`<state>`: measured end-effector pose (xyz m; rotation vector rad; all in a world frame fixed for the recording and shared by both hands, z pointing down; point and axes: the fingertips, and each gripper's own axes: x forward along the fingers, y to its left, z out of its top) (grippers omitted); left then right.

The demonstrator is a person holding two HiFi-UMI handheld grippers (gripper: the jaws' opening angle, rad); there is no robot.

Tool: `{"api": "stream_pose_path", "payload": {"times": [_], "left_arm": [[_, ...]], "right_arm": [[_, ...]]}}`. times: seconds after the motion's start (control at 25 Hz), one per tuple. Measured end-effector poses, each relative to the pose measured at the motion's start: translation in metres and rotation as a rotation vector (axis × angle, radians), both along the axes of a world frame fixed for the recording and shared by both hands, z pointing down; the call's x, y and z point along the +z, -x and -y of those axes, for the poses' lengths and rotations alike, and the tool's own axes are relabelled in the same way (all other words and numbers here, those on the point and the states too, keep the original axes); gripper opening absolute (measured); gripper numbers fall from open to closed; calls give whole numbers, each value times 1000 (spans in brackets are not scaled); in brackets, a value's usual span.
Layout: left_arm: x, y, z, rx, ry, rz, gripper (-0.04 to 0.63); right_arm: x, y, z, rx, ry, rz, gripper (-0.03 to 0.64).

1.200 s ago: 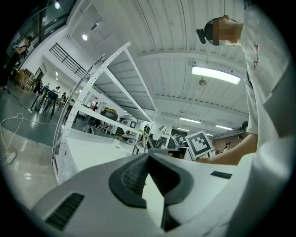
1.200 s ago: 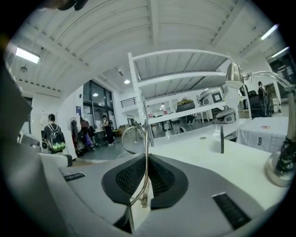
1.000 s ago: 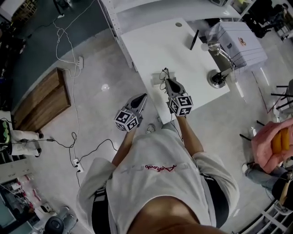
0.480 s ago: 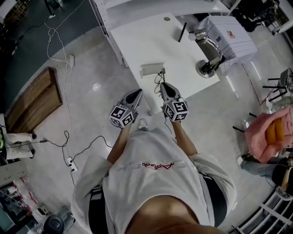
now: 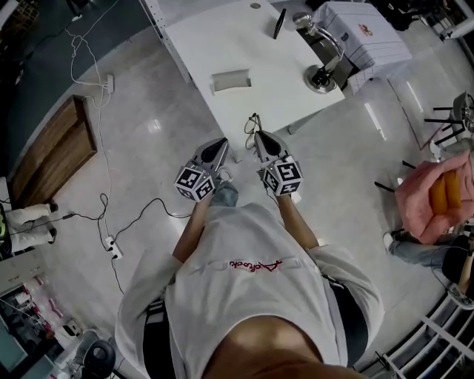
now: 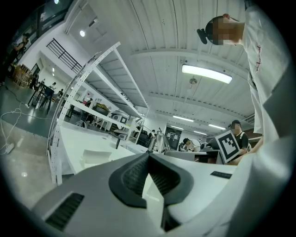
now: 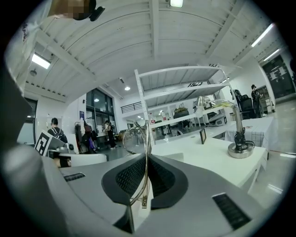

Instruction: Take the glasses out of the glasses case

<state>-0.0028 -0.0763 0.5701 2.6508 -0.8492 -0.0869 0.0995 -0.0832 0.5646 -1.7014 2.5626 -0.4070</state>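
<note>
The thin metal-framed glasses (image 5: 252,124) hang in the air just off the near edge of the white table (image 5: 244,37), with my right gripper (image 5: 258,135) shut on them. In the right gripper view the frame (image 7: 135,140) runs upright between the dark pads (image 7: 162,178). The pale grey glasses case (image 5: 231,79) lies on the table, apart from both grippers, and also shows in the left gripper view (image 6: 95,157). My left gripper (image 5: 221,143) is beside the right one over the floor, its jaws (image 6: 148,153) closed tip to tip with nothing between them.
A desk lamp (image 5: 322,74), a white box (image 5: 363,33) and a small black stand (image 5: 279,22) sit at the table's far right. Cables (image 5: 111,222) and a wooden board (image 5: 52,159) lie on the floor at left. A seated person in pink (image 5: 433,200) is at right.
Both grippers have drawn back from the table to over the floor, the right one carrying the glasses. The case, earlier hidden behind the right gripper, now lies in plain view on the table.
</note>
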Motion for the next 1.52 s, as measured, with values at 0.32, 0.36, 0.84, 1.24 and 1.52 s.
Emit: {"api": "stream_pose_path", "payload": {"times": [0.32, 0.36, 0.84, 1.24, 1.52], "left_arm": [[-2, -3, -63, -9, -17, 13, 23], [-2, -3, -70, -10, -18, 15, 23], [2, 3, -130, -16, -29, 17, 23], [1, 3, -152, -11, -44, 3, 23], [-3, -2, -158, 14, -59, 4, 23]], "right_arm": [[4, -3, -68, 6, -5, 19, 35], [3, -3, -75, 5, -7, 20, 35], [0, 9, -134, -2, -34, 9, 34], [-4, 5, -157, 5, -55, -11, 34], [-12, 3, -162, 17, -75, -8, 34]]}}
